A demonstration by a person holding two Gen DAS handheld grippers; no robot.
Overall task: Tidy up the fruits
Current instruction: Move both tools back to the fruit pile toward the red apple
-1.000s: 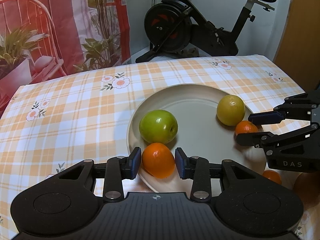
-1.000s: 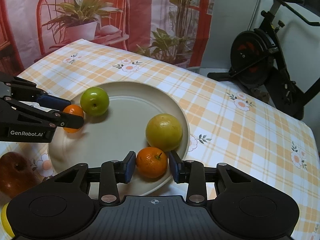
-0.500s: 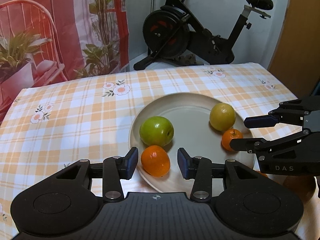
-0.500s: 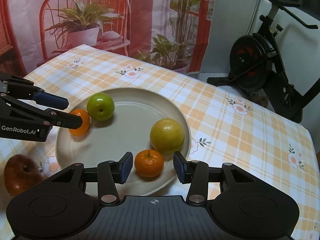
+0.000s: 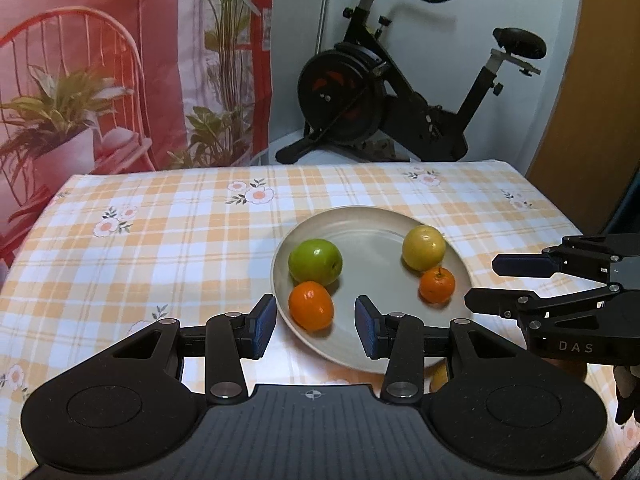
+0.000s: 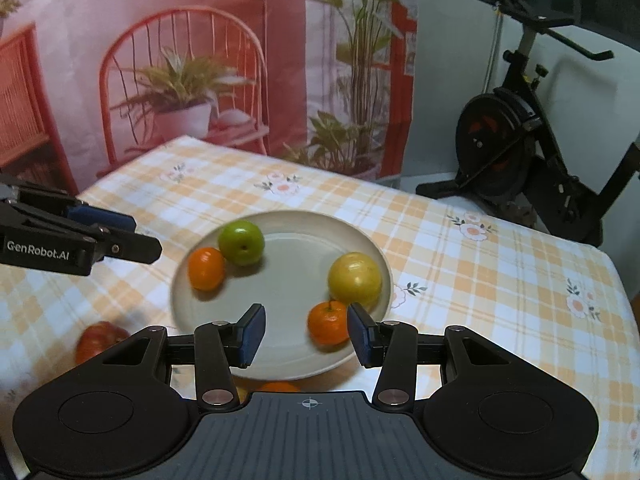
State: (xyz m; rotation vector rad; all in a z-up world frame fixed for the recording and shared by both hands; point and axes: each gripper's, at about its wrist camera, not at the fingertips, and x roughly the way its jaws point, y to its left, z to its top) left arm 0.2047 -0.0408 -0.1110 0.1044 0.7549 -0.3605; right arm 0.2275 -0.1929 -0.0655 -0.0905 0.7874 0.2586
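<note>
I see the plate [image 5: 372, 360] on the checked tablecloth [image 5: 160, 240] holding four fruits. Left gripper [image 5: 316, 326] has fingers parted, nothing held; an orange [image 5: 311, 305] lies just ahead, long axis tilted, beside the green apple [image 5: 315, 261]. Right gripper [image 6: 306, 336] is parted and empty too; a small orange [image 6: 329, 322] sits stem up beside the yellow fruit [image 6: 354, 276]. A red apple [image 6: 100, 340] rests off the plate.

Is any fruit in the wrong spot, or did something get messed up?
Nothing is spilled or broken. Four fruits sit on the plate, but a red apple lies on the tablecloth beside it, left out. Another orange fruit peeks out just off the plate's near edge.
</note>
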